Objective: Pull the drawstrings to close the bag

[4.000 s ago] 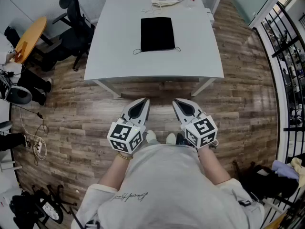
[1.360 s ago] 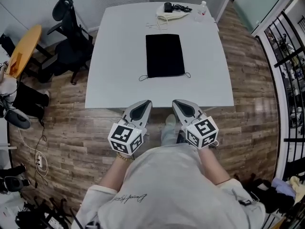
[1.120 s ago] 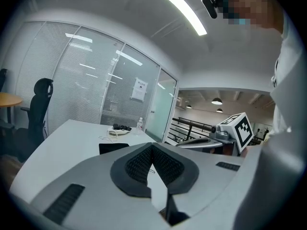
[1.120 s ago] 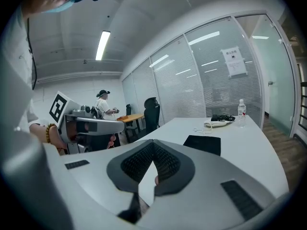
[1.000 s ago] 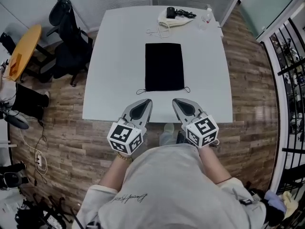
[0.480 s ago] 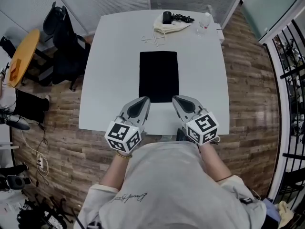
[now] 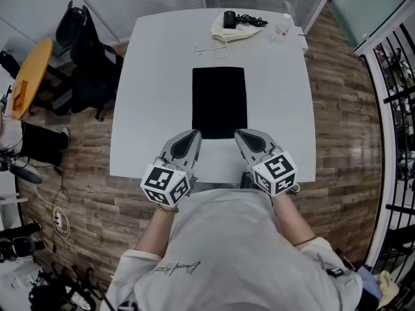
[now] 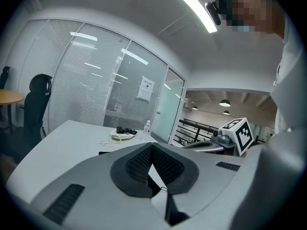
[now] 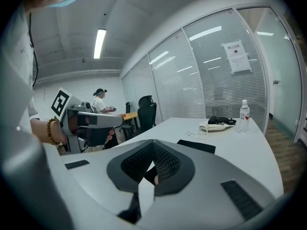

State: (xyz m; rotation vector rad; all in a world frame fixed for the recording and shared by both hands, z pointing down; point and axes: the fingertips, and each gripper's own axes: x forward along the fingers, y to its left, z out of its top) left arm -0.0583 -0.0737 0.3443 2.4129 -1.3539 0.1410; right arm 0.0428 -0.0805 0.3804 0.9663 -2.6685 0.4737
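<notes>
The flat, black, rectangular bag (image 7: pixel 219 102) lies unheld; left gripper (image 7: pixel 192 135) and right gripper (image 7: pixel 242 137) have fingers pressed together.

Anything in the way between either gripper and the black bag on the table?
Nothing visible. The left gripper and right gripper, both shut and empty, sit at the near edge of the black bag, over the table. The cream pouch and bottle lie beyond the bag, at the far edge.
</notes>
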